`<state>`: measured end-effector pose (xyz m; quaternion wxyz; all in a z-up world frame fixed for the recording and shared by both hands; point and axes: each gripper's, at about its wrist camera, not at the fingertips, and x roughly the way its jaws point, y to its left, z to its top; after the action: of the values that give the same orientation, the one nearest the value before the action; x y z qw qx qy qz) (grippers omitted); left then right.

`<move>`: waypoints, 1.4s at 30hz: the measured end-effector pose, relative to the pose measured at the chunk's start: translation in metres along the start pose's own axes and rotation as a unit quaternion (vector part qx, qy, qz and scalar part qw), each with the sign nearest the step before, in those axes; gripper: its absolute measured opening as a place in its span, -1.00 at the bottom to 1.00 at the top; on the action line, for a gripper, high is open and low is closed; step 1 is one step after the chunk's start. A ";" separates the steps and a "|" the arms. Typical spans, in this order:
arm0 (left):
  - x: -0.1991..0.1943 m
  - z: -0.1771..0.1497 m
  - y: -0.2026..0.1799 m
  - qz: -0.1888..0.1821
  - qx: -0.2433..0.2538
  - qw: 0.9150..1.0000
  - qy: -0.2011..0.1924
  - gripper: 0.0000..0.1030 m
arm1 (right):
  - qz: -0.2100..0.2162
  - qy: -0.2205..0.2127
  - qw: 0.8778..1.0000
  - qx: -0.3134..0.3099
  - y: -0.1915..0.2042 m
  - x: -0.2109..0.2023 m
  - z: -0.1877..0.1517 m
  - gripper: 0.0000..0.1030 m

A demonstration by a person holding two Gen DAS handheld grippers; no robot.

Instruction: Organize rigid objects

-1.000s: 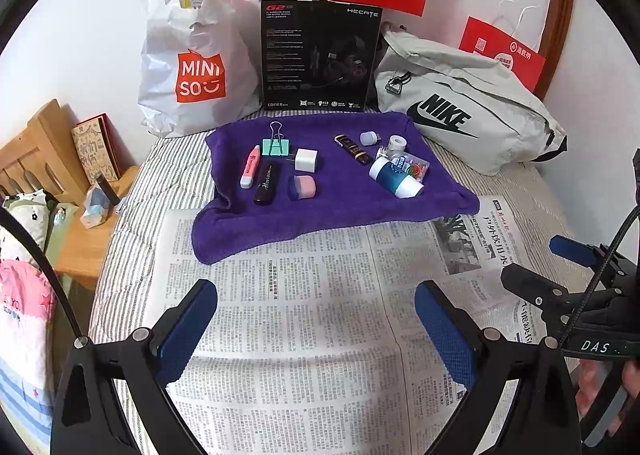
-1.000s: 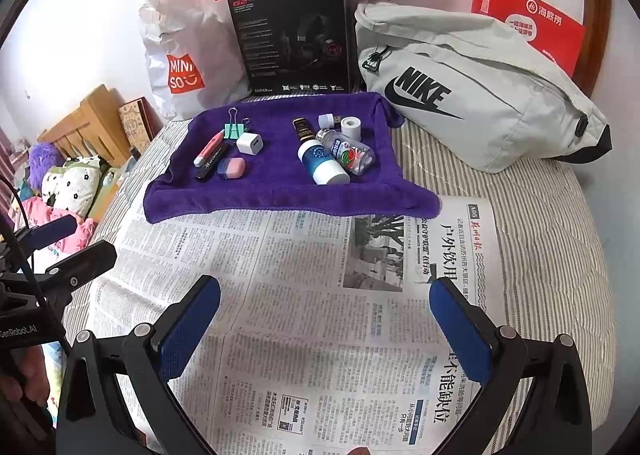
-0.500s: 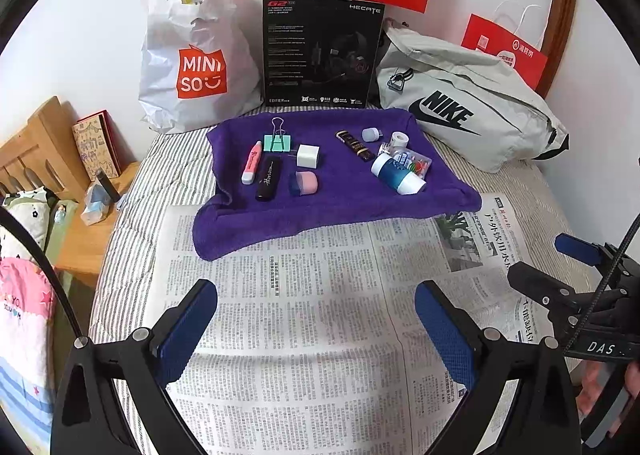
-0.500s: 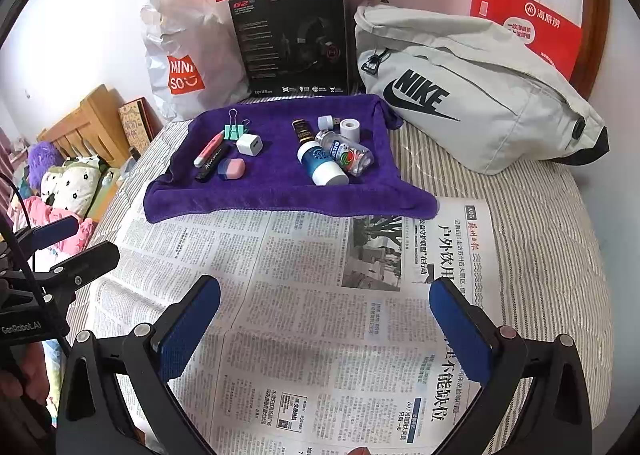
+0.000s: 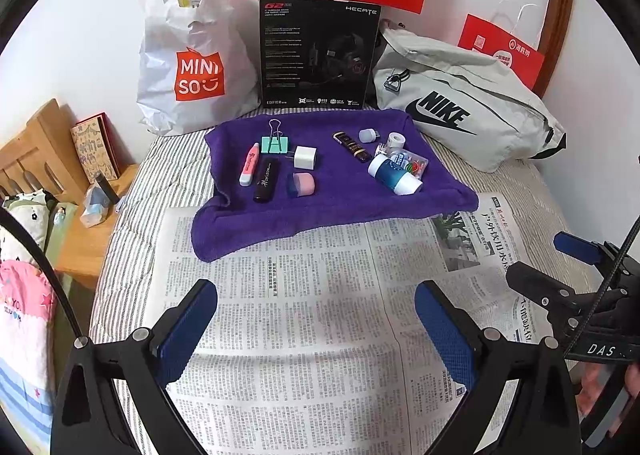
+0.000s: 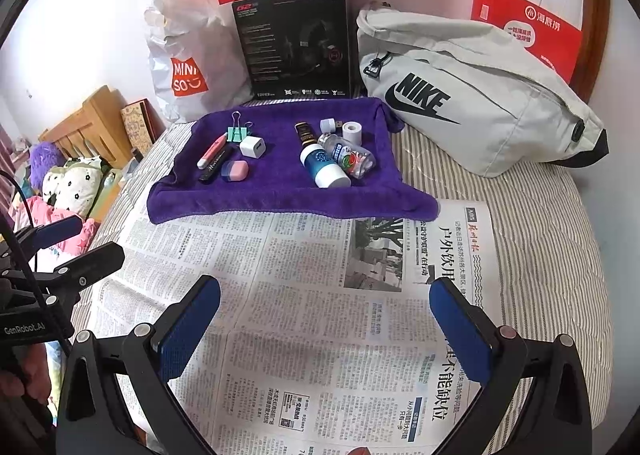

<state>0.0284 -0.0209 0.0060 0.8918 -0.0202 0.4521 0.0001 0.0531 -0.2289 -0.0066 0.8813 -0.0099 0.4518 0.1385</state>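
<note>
A purple towel (image 5: 344, 199) (image 6: 280, 195) lies on the bed and carries several small items. On its left side lie a pink highlighter (image 5: 249, 165), a black tube (image 5: 266, 180), a teal binder clip (image 5: 275, 143), a white charger cube (image 5: 305, 157) and a pink-blue eraser (image 5: 301, 184). On its right side lie a blue-white bottle (image 6: 324, 167), a clear bottle (image 6: 352, 157), a dark tube (image 6: 305, 133), a white cap (image 6: 328, 124) and a white roll (image 6: 353, 132). My left gripper (image 5: 316, 319) and right gripper (image 6: 326, 319) hover open over the newspaper, well short of the towel, holding nothing.
A newspaper (image 5: 312, 335) covers the striped bedding in front of the towel. Behind stand a Miniso bag (image 5: 192, 55), a black headset box (image 5: 320, 55), a grey Nike bag (image 5: 460, 111) and red paper bags (image 6: 528, 31). A wooden shelf (image 5: 60, 159) and soft toys (image 6: 72, 183) sit at the left.
Both grippers have drawn back and risen slightly, so the towel looks a little farther off. Nothing on the towel has moved; both grippers stay open.
</note>
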 end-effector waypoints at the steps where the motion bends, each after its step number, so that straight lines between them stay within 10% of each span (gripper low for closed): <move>1: -0.001 0.000 0.000 0.001 0.001 1.000 0.000 0.94 | 0.000 -0.001 1.000 0.000 0.000 -0.001 0.000 1.00; 42: -0.005 0.001 0.002 0.005 0.007 1.000 -0.008 0.94 | 0.003 -0.015 1.000 0.000 -0.003 -0.012 -0.001 1.00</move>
<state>0.0265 -0.0190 0.0105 0.8956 -0.0120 0.4448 0.0019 0.0462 -0.2347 0.0022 0.8875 -0.0066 0.4387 0.1411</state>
